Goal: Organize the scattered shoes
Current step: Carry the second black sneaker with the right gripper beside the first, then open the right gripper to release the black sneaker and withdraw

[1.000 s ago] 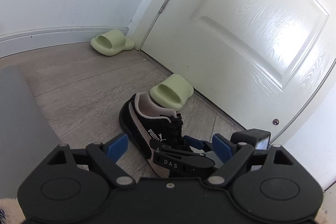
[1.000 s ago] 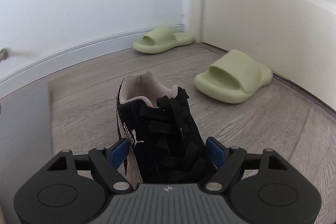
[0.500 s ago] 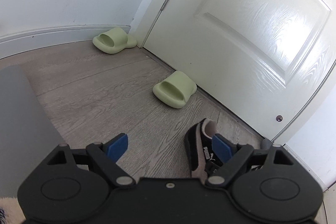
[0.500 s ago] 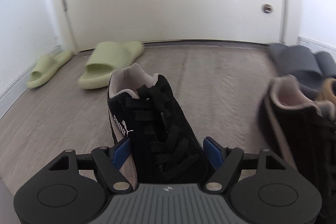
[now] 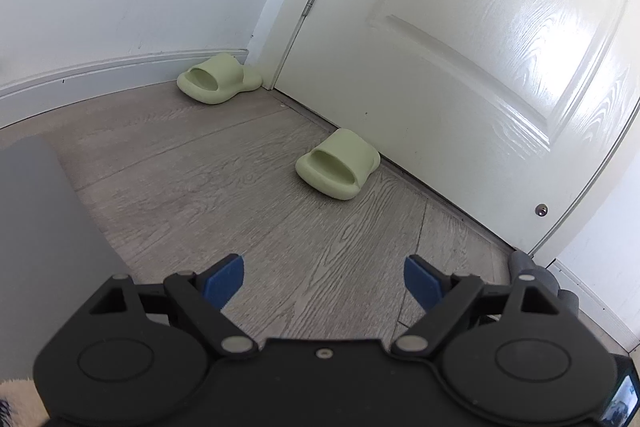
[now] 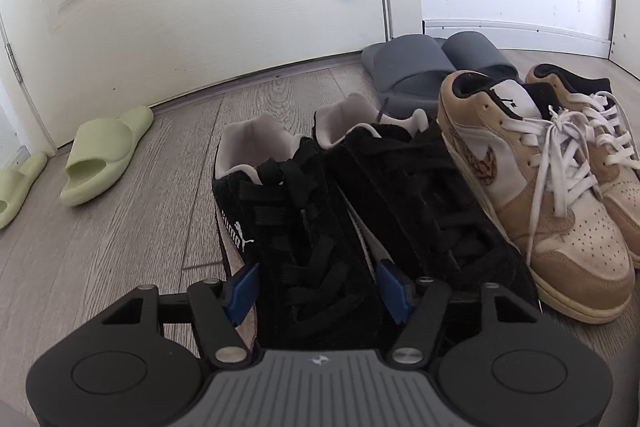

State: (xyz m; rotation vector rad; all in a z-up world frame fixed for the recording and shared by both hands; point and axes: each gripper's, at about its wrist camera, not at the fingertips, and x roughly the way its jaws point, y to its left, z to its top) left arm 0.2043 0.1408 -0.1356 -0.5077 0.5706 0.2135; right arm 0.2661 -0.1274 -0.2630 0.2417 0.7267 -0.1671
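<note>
My right gripper [image 6: 316,287] is shut on a black sneaker [image 6: 288,211], its blue pads against both sides of the shoe near the toe. This shoe sits close beside its matching black sneaker [image 6: 416,187]. To their right stands a tan and white sneaker pair [image 6: 532,183], and behind them a grey slide pair [image 6: 420,71]. Two green slides lie apart: one by the door [image 5: 338,165] [image 6: 102,155], one in the corner [image 5: 218,79] [image 6: 16,183]. My left gripper [image 5: 324,283] hangs open over bare floor, holding nothing.
A white door [image 5: 480,47] closes off the far side, with a baseboard wall [image 5: 80,75] to the left. A grey block [image 5: 36,247] fills the lower left of the left wrist view. The wood floor [image 5: 200,167] between the grippers and green slides is bare.
My right gripper has carried the black sneaker rightward, away from the green slides, and brought it beside its mate in the row. The sneaker has left the left wrist view.
</note>
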